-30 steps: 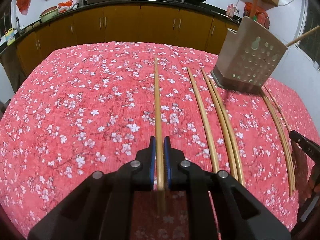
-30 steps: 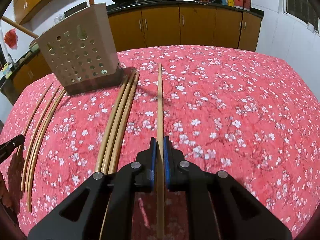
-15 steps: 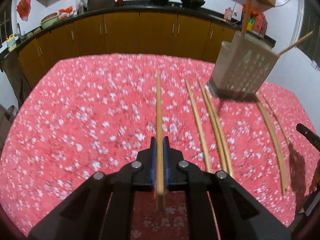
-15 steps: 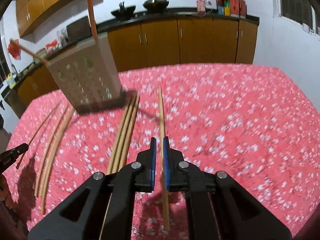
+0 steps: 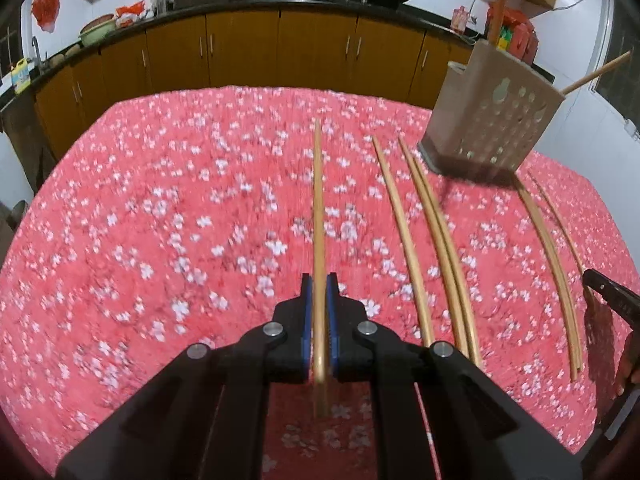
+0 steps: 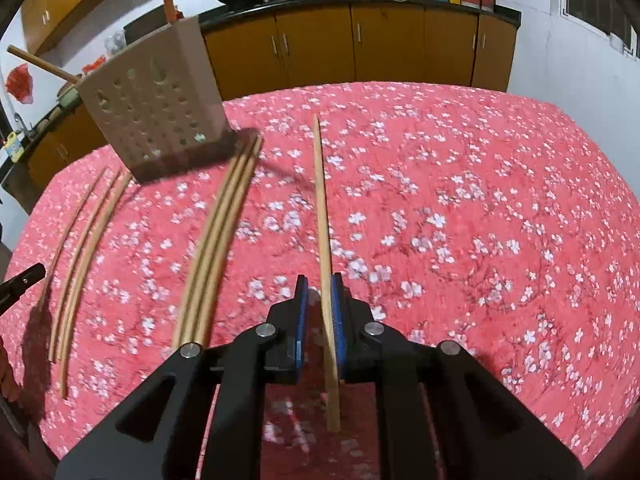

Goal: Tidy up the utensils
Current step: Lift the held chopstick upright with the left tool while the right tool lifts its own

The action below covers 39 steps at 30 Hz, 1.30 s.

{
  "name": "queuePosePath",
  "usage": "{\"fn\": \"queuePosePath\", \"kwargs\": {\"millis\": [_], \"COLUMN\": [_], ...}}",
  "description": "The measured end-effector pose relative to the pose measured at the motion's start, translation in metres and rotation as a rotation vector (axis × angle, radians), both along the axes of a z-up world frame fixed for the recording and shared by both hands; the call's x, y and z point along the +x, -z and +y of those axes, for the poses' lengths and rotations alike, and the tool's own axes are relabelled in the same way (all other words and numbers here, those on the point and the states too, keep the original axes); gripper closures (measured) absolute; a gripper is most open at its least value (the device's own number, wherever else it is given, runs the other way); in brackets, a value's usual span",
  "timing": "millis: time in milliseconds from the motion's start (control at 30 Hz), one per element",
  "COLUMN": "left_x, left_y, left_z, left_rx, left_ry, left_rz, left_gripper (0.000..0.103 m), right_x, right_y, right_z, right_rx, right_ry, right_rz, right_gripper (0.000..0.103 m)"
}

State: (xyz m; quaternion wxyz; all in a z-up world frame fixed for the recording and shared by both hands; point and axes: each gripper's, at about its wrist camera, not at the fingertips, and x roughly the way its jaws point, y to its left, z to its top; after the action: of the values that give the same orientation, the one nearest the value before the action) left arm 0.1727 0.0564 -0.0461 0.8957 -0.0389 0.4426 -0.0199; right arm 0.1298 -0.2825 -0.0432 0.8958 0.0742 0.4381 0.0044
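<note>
Bamboo-coloured, a long thin chopstick [image 5: 319,216] sat clenched in the left claw [image 5: 319,312], its long axis pointing far; the perforated beige plastic holder [image 5: 490,120] stood far right. The right claw [image 6: 320,312] had just been loosening round its own chopstick [image 6: 322,216]. Six loose chopsticks [image 5: 404,240] lay on the floral red tabletop [image 5: 160,220].
</note>
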Motion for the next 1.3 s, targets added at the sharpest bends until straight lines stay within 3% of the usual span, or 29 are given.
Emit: {"fn": "queuePosePath", "kwargs": {"millis": [600, 733, 867, 1067, 1300], "left_x": [-0.008, -0.009, -0.008, -0.011, -0.017], "left_y": [0.01, 0.011, 0.009, -0.013, -0.056], "left_z": [-0.008, -0.005, -0.004, 0.003, 0.008], "left_rx": [0.046, 0.046, 0.053, 0.037, 0.021], "left_ry": [0.013, 0.005, 0.015, 0.007, -0.005], "left_rz": [-0.014, -0.013, 0.001, -0.039, -0.144], "left_gripper": [0.09, 0.095, 0.095, 0.095, 0.095], "right_x": [-0.003, -0.003, -0.002, -0.008, -0.017], "right_y": [0.003, 0.003, -0.006, -0.034, -0.07], "right_z": [0.005, 0.002, -0.002, -0.005, -0.01], "right_rx": [-0.031, -0.022, -0.001, 0.008, 0.026], "right_ry": [0.003, 0.006, 0.013, 0.012, 0.021], "right_rz": [-0.021, -0.02, -0.029, -0.104, -0.215], "right_gripper": [0.086, 0.095, 0.095, 0.096, 0.096]}}
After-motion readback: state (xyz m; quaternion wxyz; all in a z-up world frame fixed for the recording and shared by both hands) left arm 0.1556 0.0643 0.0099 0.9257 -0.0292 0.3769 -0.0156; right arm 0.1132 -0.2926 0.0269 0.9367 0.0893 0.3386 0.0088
